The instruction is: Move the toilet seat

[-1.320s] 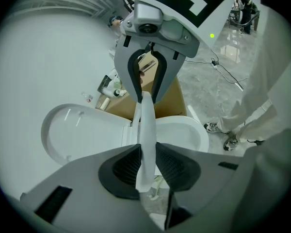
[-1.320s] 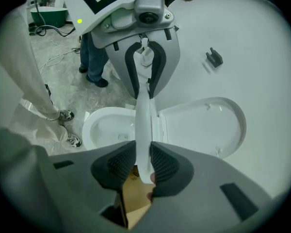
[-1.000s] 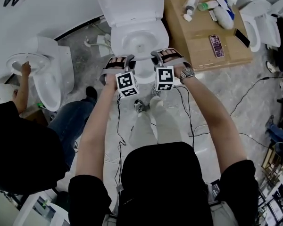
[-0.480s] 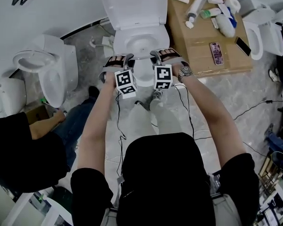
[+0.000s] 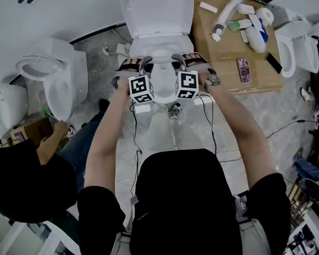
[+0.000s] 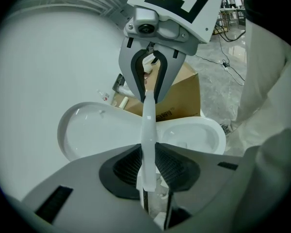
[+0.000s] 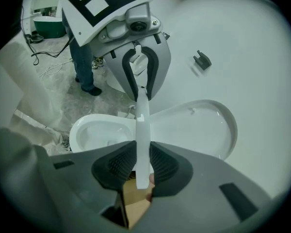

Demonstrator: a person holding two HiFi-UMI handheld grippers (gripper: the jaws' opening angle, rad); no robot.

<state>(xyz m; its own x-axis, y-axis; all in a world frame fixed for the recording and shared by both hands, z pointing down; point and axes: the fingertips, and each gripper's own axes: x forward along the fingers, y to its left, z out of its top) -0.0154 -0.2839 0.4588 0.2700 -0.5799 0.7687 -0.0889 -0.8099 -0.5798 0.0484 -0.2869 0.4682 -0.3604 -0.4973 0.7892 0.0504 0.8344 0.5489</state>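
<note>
Here, the left tongs (image 6: 149,171) pinch the seat (image 6: 148,125) between both dark ribbed pads. The right tongs (image 7: 141,166) pinch the same seat in the same manner. In each gripper view the seat appears edge-on, as a thin white strip running from one pair of tongs up to the opposite pair. The seat is raised off the bowl (image 6: 194,135) and stands between the bowl on one side and the upright lid (image 5: 158,9) on the other. It touches neither at the held end.

In the head view the two tongs sit side by side over the front of the toilet. Each carries a marker cube (image 5: 141,89), and both arms are stretched forward. A watch (image 5: 212,81) is worn on the right wrist.

To the right of the toilet stands a cardboard box (image 5: 223,52). It serves as a worktop for tubes (image 5: 226,12) and a phone (image 5: 243,54). To the left stands a second toilet (image 5: 56,84), with its own lid raised. A second person (image 5: 21,179) in dark clothing crouches at the lower left, one hand reaching toward the base of that toilet. Cables (image 5: 212,142) trail across the grey marbled floor (image 5: 287,105).
</note>
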